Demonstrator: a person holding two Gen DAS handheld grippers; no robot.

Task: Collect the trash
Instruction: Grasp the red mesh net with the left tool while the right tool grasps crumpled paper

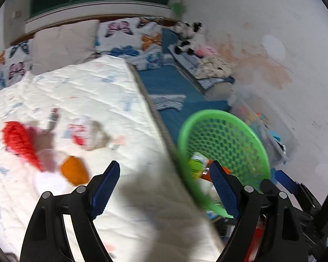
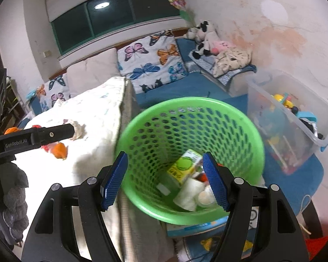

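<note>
Here the green mesh basket (image 2: 185,135) holds trash between the wide, empty right gripper (image 2: 167,181).

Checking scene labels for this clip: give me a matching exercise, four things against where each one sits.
Things:
1. yellow-green carton
2. orange wrapper
3. cow plush toy
4. clear plastic bin

Places:
A. on the white quilt
B. inside the green mesh basket
C. far corner of the bed, by the wall
D. right of the basket, along the wall

Pairs: 1-B, 2-A, 3-C, 4-D
</note>
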